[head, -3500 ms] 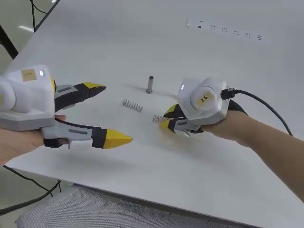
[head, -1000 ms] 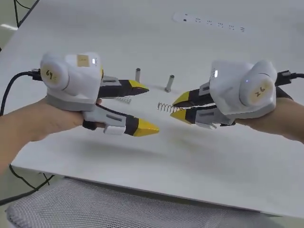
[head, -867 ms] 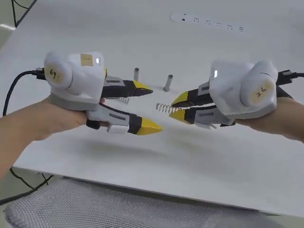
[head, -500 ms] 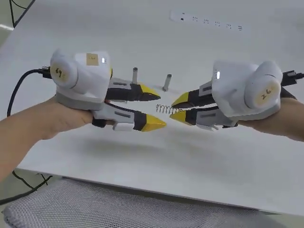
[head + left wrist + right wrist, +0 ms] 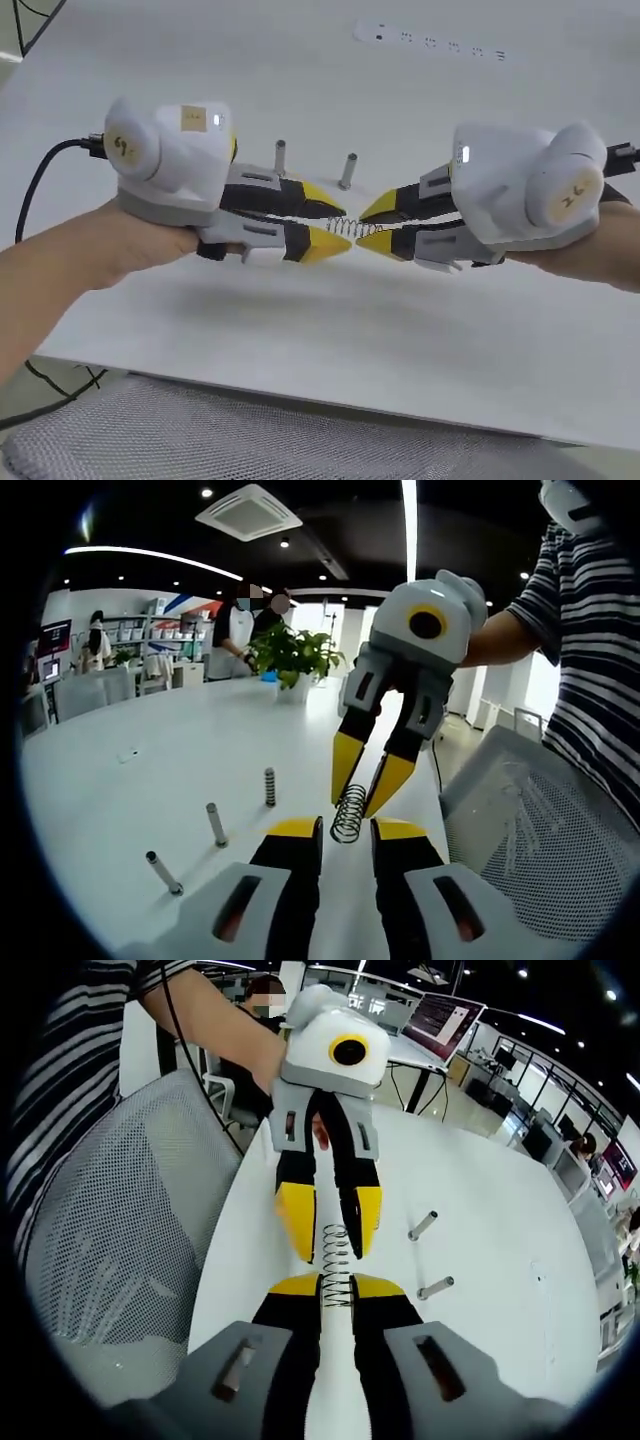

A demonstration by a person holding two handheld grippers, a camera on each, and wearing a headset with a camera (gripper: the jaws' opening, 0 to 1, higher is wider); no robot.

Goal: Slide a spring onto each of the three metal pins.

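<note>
Spring (image 5: 350, 229) is in the air above the worktop (image 5: 400, 330), between both claws. Right claw (image 5: 366, 228) is clenched on one end. Left claw (image 5: 338, 228) is released, flanking the other end. Advice: close left squarely before right lets go, then aim for the bare pin (image 5: 348, 170).

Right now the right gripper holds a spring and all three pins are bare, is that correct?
Not quite: the left gripper view shows the far pin already carrying a spring; the other two are bare. The right gripper does hold another spring.
</note>
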